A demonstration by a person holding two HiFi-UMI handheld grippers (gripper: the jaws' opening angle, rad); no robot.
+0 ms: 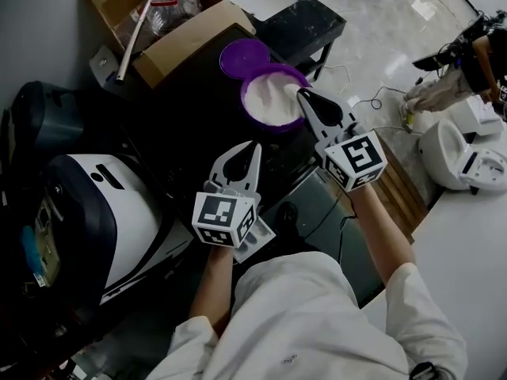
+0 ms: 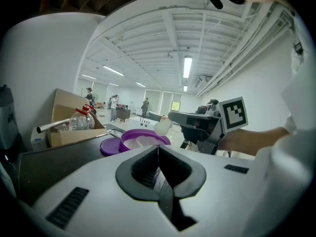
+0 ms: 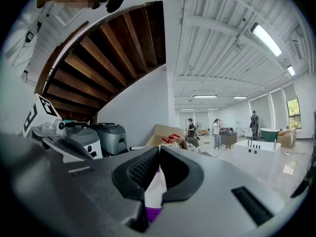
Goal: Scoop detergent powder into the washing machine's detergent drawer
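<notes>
Centrally, purple tub point(image 1: 277, 125) of powder point(image 1: 266, 101), scoop point(image 2: 163, 127) above

I see a brown cardboard box point(image 1: 190, 34) at the top left of the head view. A clear plastic bottle point(image 1: 176, 5) with a red cap lies in it. A shiny metal tube point(image 1: 131, 44) sticks out over its edge. Far off, a few people point(image 2: 114, 106) stand in a big bright room. I see a white bathtub point(image 3: 259, 147) there too. Brown wooden stairs point(image 3: 103, 68) go up high on the left.
</notes>
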